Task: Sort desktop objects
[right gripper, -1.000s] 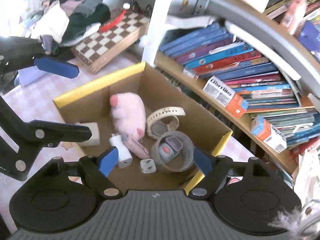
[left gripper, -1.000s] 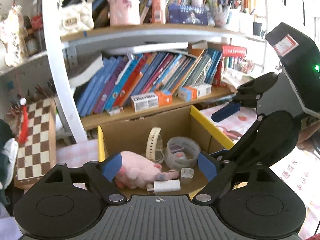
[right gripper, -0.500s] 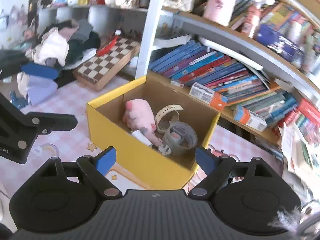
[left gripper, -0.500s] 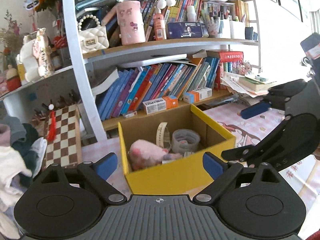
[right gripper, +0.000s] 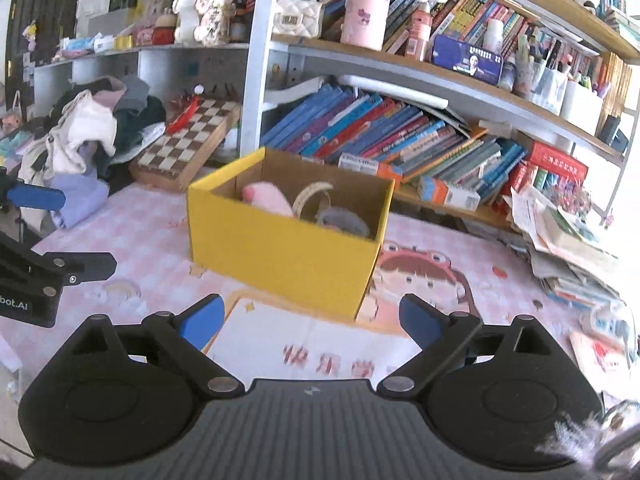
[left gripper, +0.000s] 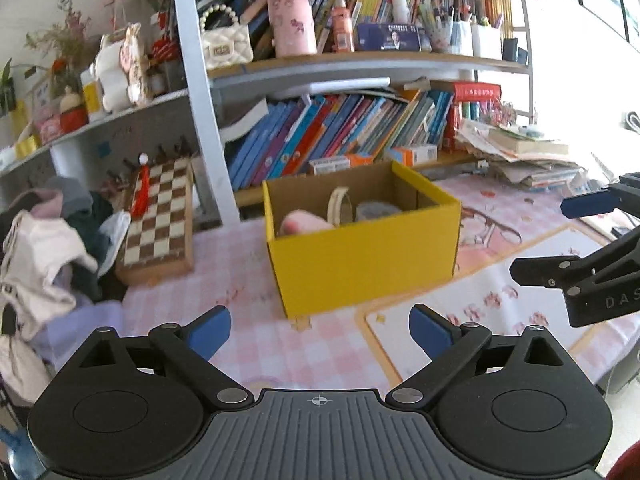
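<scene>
A: Left wrist view, item one?
B: Left gripper (left gripper: 319, 330), jaws spread wide, nothing between the blue pads.
A: Ahead of the jaws?
B: Yellow cardboard box (left gripper: 362, 262), open-topped, standing on the pink checked tablecloth (left gripper: 248, 280), straight beyond the gap and apart from both pads. Inside: pink plush toy (left gripper: 298, 222), cream watch strap (left gripper: 339, 210), grey tape roll (left gripper: 376, 211), all partly hidden by the front wall.
A: Left of the jaws?
B: Folding chessboard (left gripper: 158, 220), tilted; heap of clothes (left gripper: 48, 248) further left.
A: Right?
B: Right gripper (left gripper: 560, 236), fingers parted.
A: Right wrist view?
B: Right gripper (right gripper: 310, 322), jaws wide apart, empty. Same yellow cardboard box (right gripper: 280, 248) ahead, corner-on, clear of the pads. Left gripper (right gripper: 80, 234) at the left edge, fingers parted. Bookshelf (right gripper: 400, 140) behind the box.
</scene>
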### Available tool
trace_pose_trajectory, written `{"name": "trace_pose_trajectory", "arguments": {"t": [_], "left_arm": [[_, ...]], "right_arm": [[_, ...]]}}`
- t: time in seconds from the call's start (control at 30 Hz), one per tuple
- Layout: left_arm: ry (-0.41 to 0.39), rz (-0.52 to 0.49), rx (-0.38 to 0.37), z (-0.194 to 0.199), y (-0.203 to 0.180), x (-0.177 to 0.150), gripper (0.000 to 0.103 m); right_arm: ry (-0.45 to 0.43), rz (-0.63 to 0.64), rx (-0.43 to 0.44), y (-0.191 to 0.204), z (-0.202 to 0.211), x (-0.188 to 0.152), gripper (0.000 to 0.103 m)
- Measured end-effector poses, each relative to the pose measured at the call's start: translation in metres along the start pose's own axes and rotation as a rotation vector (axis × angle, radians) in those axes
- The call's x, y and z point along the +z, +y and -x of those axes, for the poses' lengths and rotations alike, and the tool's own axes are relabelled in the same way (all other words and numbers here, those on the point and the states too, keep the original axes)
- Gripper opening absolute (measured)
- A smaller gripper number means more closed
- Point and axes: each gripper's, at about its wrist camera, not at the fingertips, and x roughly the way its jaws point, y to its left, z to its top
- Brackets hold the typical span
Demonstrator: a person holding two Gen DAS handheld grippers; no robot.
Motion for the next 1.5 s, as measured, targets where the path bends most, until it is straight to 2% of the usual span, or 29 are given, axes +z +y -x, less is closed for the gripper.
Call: {"name": "trace_pose_trajectory", "arguments": {"t": [0.3, 0.47, 0.7, 0.9, 1.13, 1.5], "left_arm": [[0.015, 0.009, 0.026, 0.018, -0.008, -0.027, 0.098], [0.028, -0.017, 0.023, 0.023, -0.012, -0.035, 0.099], [0.047, -0.007, 0.020, 0.024, -0.014, -0.043, 0.099], [0.099, 0.007, 0.002, 0.023, -0.019, -0.056, 0.099], [0.125, -0.001, -0.023, 0.024, -0.024, -0.061, 0.099], [0.152, -0.002, -0.013, 0.023, -0.025, -0.063, 0.100]], "right_arm": [[0.036, -0.026, -0.046, 0.021, 0.017, -0.037, 0.100], [0.074, -0.040, -0.037, 0.029, 0.017, -0.048, 0.100], [0.106, -0.075, -0.042, 0.038, 0.018, -0.058, 0.101], [0.142, -0.073, -0.030, 0.044, 0.018, -0.064, 0.102], [0.160, -0.072, -0.023, 0.046, 0.019, -0.066, 0.103], [0.169, -0.064, -0.023, 0.048, 0.020, -0.066, 0.103]]}}
